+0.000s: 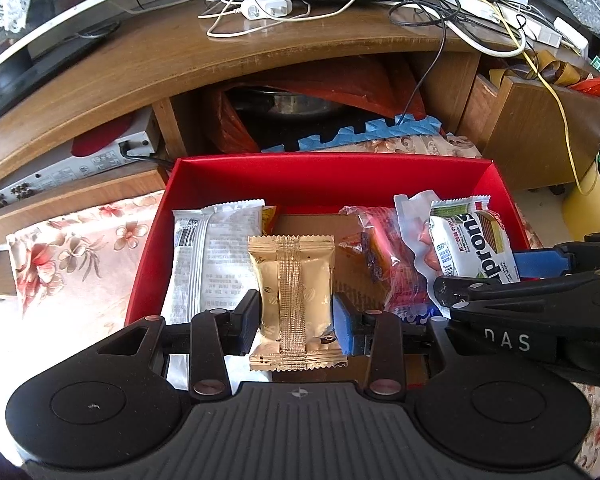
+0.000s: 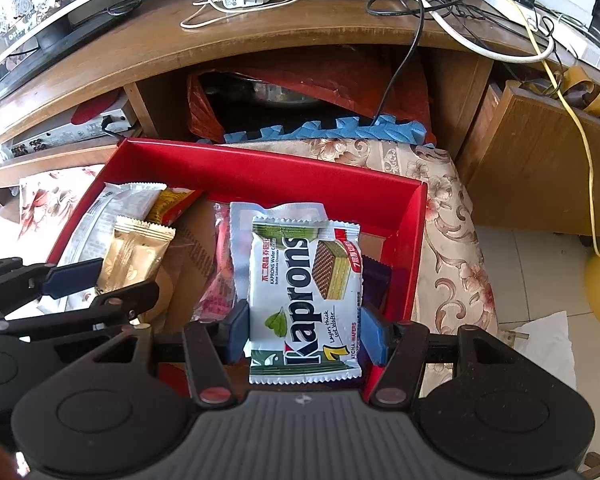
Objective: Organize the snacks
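Note:
A red box (image 1: 332,176) (image 2: 260,168) holds several snack packets. My left gripper (image 1: 296,320) is shut on a gold foil packet (image 1: 294,300), held over the box's middle; the packet also shows in the right wrist view (image 2: 134,256). My right gripper (image 2: 306,332) is shut on a white Kaprons wafer packet (image 2: 304,300), held over the box's right side; the packet also shows in the left wrist view (image 1: 472,244). A white packet (image 1: 212,256) lies at the box's left. Red clear-wrapped snacks (image 1: 384,256) lie between the two held packets.
The box sits on a floral cloth (image 1: 80,252) (image 2: 440,200). A wooden TV stand (image 1: 180,52) with cables and a charger (image 1: 266,8) stands behind. Blue foam mat (image 2: 332,128) lies at the box's far edge. A wooden cabinet (image 2: 540,160) stands right.

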`<state>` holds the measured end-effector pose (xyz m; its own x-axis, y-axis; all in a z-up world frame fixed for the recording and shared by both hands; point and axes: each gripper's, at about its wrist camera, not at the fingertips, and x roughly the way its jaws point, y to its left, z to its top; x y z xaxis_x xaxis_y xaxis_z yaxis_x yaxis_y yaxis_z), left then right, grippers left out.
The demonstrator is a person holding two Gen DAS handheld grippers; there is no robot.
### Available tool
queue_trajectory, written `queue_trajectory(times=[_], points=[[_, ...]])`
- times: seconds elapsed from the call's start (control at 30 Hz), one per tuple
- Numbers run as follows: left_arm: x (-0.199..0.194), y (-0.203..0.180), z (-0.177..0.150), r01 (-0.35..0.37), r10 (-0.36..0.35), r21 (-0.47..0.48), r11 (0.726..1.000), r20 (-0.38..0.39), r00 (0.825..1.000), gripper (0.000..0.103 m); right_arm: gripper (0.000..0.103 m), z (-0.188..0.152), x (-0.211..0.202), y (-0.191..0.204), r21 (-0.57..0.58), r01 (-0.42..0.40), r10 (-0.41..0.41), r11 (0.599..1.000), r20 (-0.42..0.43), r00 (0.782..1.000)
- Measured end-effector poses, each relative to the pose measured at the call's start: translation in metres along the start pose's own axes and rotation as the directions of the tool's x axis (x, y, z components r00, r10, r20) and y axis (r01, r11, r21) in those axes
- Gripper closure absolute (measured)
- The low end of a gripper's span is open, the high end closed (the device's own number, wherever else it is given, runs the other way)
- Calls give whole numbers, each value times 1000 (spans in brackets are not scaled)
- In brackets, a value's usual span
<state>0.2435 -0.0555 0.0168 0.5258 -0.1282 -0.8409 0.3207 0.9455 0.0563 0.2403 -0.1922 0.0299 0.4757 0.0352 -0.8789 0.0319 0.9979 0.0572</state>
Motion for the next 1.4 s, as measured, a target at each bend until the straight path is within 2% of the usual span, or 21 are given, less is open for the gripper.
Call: queue_trajectory(times=[0.9, 1.27, 1.4], points=[[-23, 12, -3, 4, -2, -48, 999, 46, 999, 39, 47, -8, -21, -4, 45, -72, 70, 996, 41, 997], [-40, 8, -20, -16, 20, -60, 998, 55, 998, 23, 45, -30, -39, -13, 70, -82, 79, 994, 46, 996], [-47, 8, -28, -15, 19, -76, 997, 61, 998, 20, 44, -39, -46, -15, 74, -86, 82, 994, 55, 995]])
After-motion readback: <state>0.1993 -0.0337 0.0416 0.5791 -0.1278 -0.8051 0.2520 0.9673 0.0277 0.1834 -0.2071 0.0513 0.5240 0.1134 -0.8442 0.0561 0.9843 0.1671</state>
